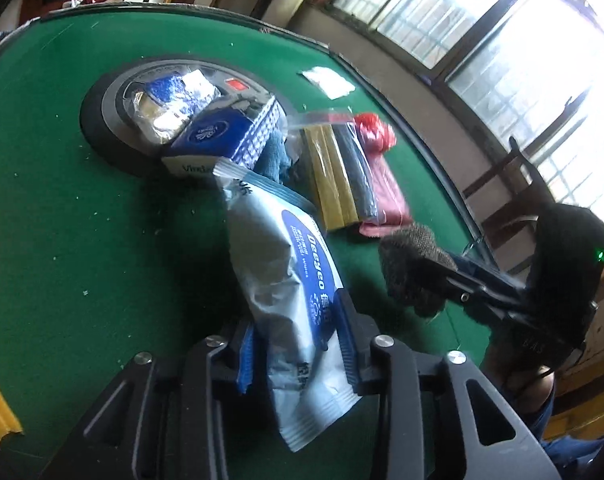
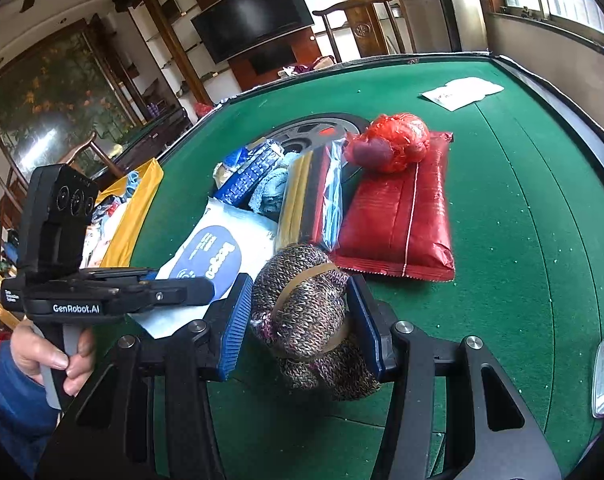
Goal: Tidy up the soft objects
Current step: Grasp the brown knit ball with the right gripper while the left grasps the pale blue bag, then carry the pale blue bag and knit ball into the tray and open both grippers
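Observation:
A white and blue wet-wipes pack (image 1: 286, 264) lies on the green table (image 1: 82, 240), its far end against a blue tissue box (image 1: 222, 132). My left gripper (image 1: 296, 320) straddles the pack's near end; a thin dark gap shows at the left pad, so it looks open. The right wrist view shows the same gripper (image 2: 198, 292) from the side, over the pack (image 2: 210, 256). My right gripper (image 2: 302, 296) is shut on a brown knitted bundle (image 2: 306, 312) bound with a rubber band, held above the felt. The left wrist view shows that bundle (image 1: 410, 264) to the right.
Behind the pack lie a zip bag of yellow and dark cloths (image 2: 310, 196), a red pack (image 2: 402, 216) with a red net bundle (image 2: 394, 140) on it, and a round black device (image 1: 102, 120) under foil packets. A yellow bag (image 2: 134, 208) stands left, white paper (image 2: 462, 92) far right.

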A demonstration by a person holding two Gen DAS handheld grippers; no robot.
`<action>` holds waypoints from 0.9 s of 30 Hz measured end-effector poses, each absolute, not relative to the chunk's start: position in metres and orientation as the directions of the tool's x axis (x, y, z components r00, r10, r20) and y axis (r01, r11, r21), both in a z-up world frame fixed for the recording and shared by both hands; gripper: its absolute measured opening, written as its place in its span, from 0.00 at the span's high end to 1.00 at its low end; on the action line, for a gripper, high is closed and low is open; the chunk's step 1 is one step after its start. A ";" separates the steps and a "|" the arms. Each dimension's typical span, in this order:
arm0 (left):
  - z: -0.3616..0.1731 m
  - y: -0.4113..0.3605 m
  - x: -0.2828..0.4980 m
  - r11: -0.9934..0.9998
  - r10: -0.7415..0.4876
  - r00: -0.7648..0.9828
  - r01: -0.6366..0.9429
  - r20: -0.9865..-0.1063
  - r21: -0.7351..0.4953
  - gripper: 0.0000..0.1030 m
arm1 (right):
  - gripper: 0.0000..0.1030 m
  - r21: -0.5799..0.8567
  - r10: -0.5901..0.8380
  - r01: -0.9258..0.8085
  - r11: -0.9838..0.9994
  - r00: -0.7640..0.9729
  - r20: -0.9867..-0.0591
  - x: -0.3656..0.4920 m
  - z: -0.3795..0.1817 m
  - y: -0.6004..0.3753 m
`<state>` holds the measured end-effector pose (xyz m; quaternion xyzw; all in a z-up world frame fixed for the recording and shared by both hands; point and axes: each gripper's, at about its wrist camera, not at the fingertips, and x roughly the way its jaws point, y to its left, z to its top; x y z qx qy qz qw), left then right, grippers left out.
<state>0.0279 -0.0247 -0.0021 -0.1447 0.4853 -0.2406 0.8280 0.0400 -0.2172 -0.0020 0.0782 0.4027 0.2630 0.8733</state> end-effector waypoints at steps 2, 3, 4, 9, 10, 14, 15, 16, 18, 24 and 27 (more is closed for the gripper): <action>-0.003 -0.023 0.028 0.833 -0.552 0.429 0.253 -0.715 -0.492 0.77 | 0.53 0.352 0.525 -0.396 0.848 0.537 -0.660 0.041 -0.002 -0.218; -0.002 -0.022 0.026 0.833 -0.552 0.439 0.258 -0.709 -0.489 0.78 | 0.53 0.350 0.524 -0.397 0.848 0.537 -0.661 0.040 -0.002 -0.218; 0.000 -0.021 0.024 0.833 -0.553 0.446 0.261 -0.704 -0.488 0.80 | 0.53 0.349 0.525 -0.400 0.847 0.535 -0.661 0.041 -0.002 -0.218; 0.012 -0.011 0.012 0.829 -0.556 0.478 0.266 -0.680 -0.492 0.80 | 0.53 0.354 0.543 -0.419 0.836 0.538 -0.645 0.038 0.000 -0.217; 0.013 -0.009 0.010 0.828 -0.558 0.480 0.266 -0.677 -0.493 0.80 | 0.53 0.355 0.545 -0.422 0.834 0.537 -0.643 0.037 0.000 -0.217; 0.017 -0.001 0.000 0.830 -0.553 0.499 0.263 -0.667 -0.492 0.80 | 0.53 0.373 0.568 -0.435 0.820 0.528 -0.631 0.036 0.000 -0.214; 0.019 0.002 -0.003 0.829 -0.554 0.506 0.261 -0.662 -0.494 0.80 | 0.53 0.375 0.571 -0.438 0.817 0.526 -0.630 0.036 0.001 -0.212; 0.020 0.004 -0.005 0.828 -0.554 0.511 0.260 -0.657 -0.497 0.80 | 0.53 0.373 0.573 -0.442 0.816 0.527 -0.628 0.034 0.002 -0.210; 0.025 0.007 -0.008 0.829 -0.552 0.524 0.258 -0.649 -0.496 0.80 | 0.53 0.369 0.580 -0.456 0.809 0.525 -0.623 0.032 0.004 -0.205; 0.038 0.029 -0.018 0.829 -0.543 0.568 0.246 -0.618 -0.502 0.80 | 0.53 0.374 0.614 -0.499 0.781 0.511 -0.601 0.026 0.012 -0.189; 0.044 0.038 -0.023 0.828 -0.538 0.592 0.238 -0.600 -0.508 0.80 | 0.53 0.379 0.623 -0.509 0.773 0.497 -0.604 0.026 0.014 -0.179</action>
